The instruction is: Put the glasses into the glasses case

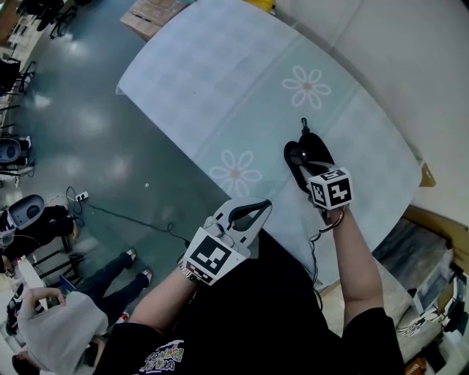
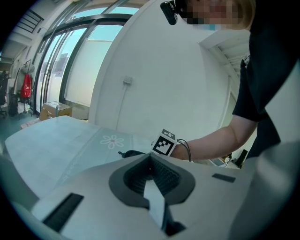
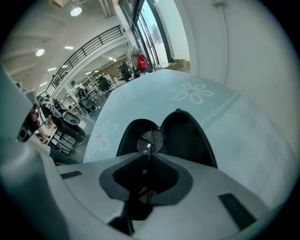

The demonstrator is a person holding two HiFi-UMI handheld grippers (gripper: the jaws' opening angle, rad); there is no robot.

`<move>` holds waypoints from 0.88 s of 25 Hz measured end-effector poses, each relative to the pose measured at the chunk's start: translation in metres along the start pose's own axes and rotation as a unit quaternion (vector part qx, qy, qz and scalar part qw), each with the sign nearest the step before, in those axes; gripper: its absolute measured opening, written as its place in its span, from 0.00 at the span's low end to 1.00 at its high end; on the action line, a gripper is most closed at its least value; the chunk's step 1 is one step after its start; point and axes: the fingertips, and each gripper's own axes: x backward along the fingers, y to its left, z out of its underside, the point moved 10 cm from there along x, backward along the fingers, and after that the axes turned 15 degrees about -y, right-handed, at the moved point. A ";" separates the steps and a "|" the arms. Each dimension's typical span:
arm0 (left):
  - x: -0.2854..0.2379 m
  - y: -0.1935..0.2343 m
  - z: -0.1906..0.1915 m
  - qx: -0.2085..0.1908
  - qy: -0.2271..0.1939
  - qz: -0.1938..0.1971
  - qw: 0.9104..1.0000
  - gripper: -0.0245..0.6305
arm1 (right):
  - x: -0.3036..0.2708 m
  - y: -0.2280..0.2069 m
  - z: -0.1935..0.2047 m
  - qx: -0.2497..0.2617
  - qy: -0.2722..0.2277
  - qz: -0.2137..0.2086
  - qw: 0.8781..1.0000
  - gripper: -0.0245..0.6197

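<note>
The black glasses case (image 1: 316, 150) lies open on the pale flowered tablecloth (image 1: 242, 80); in the right gripper view its two halves (image 3: 187, 136) spread just beyond the jaws. My right gripper (image 1: 309, 168) hovers over the case, shut on the glasses (image 3: 150, 140), and one round lens shows at the jaw tips above the left half. My left gripper (image 1: 262, 206) is held off the table's near edge, shut with nothing in it. From the left gripper view (image 2: 151, 165) I see the right gripper's marker cube (image 2: 165, 143) and a sliver of the case (image 2: 133, 153).
A white wall runs behind the table. A cardboard box (image 1: 150, 15) sits on the floor at the table's far end. People (image 1: 51, 322) stand at lower left, by a cable (image 1: 124, 216) on the floor. Cluttered shelving (image 1: 432, 286) is at right.
</note>
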 end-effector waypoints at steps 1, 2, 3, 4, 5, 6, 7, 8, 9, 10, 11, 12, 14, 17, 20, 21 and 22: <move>0.002 0.000 0.000 0.000 -0.001 -0.001 1.000 0.08 | 0.001 0.000 0.000 0.001 -0.004 0.006 1.000 0.16; 0.004 -0.001 -0.001 -0.001 -0.002 -0.002 1.000 0.08 | 0.003 0.000 -0.001 0.002 -0.008 0.011 1.000 0.16; 0.007 -0.001 -0.001 -0.002 -0.003 -0.003 1.000 0.08 | 0.004 0.000 -0.002 0.002 -0.011 0.014 1.000 0.16; 0.010 -0.002 -0.002 -0.002 -0.005 -0.003 1.000 0.08 | 0.006 0.001 -0.002 0.001 -0.013 0.017 1.000 0.17; 0.012 -0.003 -0.002 -0.003 -0.006 -0.003 1.000 0.08 | 0.009 0.002 -0.003 0.001 -0.016 0.019 1.000 0.17; 0.015 -0.005 -0.003 -0.005 -0.008 -0.002 1.000 0.08 | 0.012 0.004 -0.004 0.001 -0.019 0.022 1.000 0.17; 0.018 -0.006 -0.004 -0.007 -0.010 -0.001 1.000 0.08 | 0.015 0.005 -0.005 0.001 -0.024 0.026 0.999 0.17; 0.020 -0.007 -0.005 -0.009 -0.013 0.001 1.000 0.08 | 0.019 0.006 -0.006 0.001 -0.031 0.030 0.999 0.17; 0.023 -0.008 -0.005 -0.011 -0.015 0.003 1.000 0.08 | 0.023 0.008 -0.007 -0.001 -0.039 0.034 0.999 0.17; 0.026 -0.009 -0.006 -0.012 -0.017 0.005 1.000 0.08 | 0.027 0.011 -0.008 -0.003 -0.048 0.037 0.998 0.17; 0.029 -0.009 -0.007 -0.014 -0.019 0.007 1.000 0.08 | 0.032 0.014 -0.010 -0.005 -0.057 0.039 0.998 0.17; 0.032 -0.010 -0.008 -0.015 -0.022 0.009 1.000 0.08 | 0.036 0.017 -0.012 -0.007 -0.065 0.041 0.997 0.17; 0.039 -0.011 -0.009 -0.017 -0.027 0.013 0.999 0.08 | 0.045 0.026 -0.015 -0.009 -0.083 0.043 0.996 0.17; 0.051 -0.014 -0.011 -0.022 -0.033 0.020 0.999 0.08 | 0.060 0.043 -0.019 -0.018 -0.117 0.042 0.992 0.15; 0.064 -0.016 -0.014 -0.026 -0.041 0.026 0.999 0.08 | 0.078 0.063 -0.024 -0.032 -0.164 0.035 0.985 0.11; 0.068 -0.016 -0.015 -0.027 -0.043 0.027 0.998 0.08 | 0.084 0.070 -0.026 -0.038 -0.181 0.033 0.982 0.10; 0.072 -0.016 -0.016 -0.028 -0.046 0.030 0.998 0.08 | 0.090 0.077 -0.028 -0.043 -0.198 0.031 0.979 0.09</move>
